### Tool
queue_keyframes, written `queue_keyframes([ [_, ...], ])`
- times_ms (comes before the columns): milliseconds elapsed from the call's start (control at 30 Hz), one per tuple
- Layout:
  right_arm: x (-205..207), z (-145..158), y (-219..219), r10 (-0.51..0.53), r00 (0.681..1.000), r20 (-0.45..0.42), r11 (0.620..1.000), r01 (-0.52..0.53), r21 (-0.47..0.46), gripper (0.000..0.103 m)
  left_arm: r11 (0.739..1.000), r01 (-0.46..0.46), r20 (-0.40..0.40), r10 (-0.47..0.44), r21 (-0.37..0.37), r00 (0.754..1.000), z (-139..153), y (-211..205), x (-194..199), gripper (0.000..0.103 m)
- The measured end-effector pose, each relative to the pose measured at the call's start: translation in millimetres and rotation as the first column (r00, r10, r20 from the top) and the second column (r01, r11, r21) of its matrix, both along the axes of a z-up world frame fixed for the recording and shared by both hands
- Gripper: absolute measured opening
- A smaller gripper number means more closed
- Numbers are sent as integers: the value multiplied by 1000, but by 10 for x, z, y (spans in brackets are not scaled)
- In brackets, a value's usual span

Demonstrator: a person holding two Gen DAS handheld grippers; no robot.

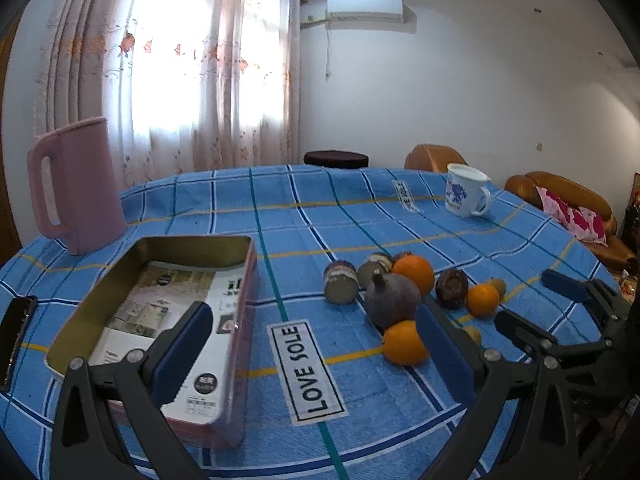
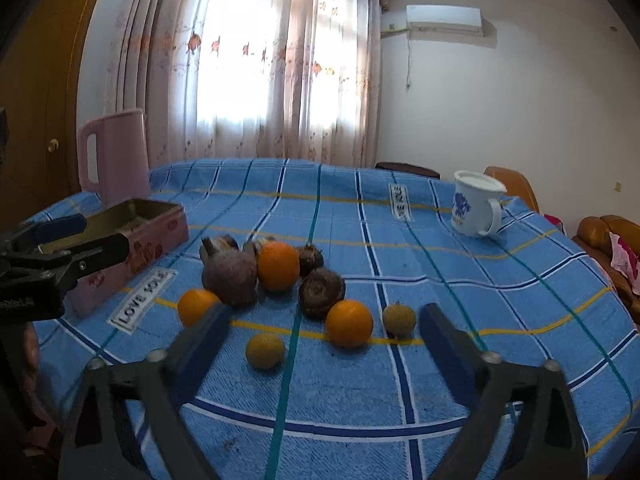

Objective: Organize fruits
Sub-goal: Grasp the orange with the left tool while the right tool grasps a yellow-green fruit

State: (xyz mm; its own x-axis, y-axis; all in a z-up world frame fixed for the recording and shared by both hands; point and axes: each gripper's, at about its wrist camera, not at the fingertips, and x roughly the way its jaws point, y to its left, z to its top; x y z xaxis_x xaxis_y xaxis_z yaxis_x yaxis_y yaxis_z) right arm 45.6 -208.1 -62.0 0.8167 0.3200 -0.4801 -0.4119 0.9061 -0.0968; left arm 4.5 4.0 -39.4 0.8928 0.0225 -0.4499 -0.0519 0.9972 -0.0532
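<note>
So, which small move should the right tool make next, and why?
Probably ease the right tool forward and down over the nearest orange, then close. Its jaws stand open and empty, that orange lies straight ahead between them with free cloth around it, and the pink tin is open to take fruit.

Behind the purple fruit (image 1: 391, 298) we see an orange (image 1: 414, 272) half hidden; left of the tin (image 1: 100, 312), a dark phone (image 1: 16, 336) is cut off.
</note>
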Motion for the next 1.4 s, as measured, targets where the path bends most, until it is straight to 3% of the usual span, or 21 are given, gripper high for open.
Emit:
queue_keyframes([
  [233, 85, -102, 118, 71, 997, -28, 996, -72, -55, 62, 999, 44, -34, -44, -4, 998, -81, -100, 73, 103],
  [367, 170, -169, 219, 120, 985, -120, 990, -128, -58, 52, 996, 85, -61, -86, -14, 994, -96, -177, 137, 101],
  [467, 198, -233, 326, 156, 969, -193, 981, -175, -83, 49, 991, 133, -88, -134, -25, 987, -106, -245, 206, 93],
  [533, 214, -252, 332, 173, 959, -224, 979, -192, -62, 31, 988, 153, -115, -156, -35, 981, -135, -283, 261, 87],
  [567, 224, -251, 305, 179, 958, -223, 980, -194, -49, 28, 986, 165, -130, -168, -32, 977, -155, -315, 289, 81],
  [667, 206, -216, 190, 157, 971, -178, 987, -159, 5, 28, 980, 191, -177, -196, -46, 964, -212, -359, 363, 78],
  [733, 194, -210, 145, 142, 978, -151, 990, -141, 16, 28, 976, 204, -199, -216, -76, 956, -234, -359, 413, 71],
  [900, 226, -186, 70, 126, 983, -136, 991, -118, 60, 28, 968, 225, -265, -246, -110, 932, -298, -426, 577, 66],
  [1067, 212, -181, 83, 128, 985, -120, 991, -122, 57, 28, 964, 248, -313, -266, -95, 912, -364, -504, 650, 46],
  [1200, 159, -178, 83, 126, 988, -89, 991, -122, 52, 28, 960, 250, -295, -276, -124, 915, -358, -457, 623, 45],
  [1400, 90, -154, 55, 142, 989, -36, 988, -140, 68, 28, 970, 231, -213, -242, -77, 947, -278, -467, 486, 45],
])
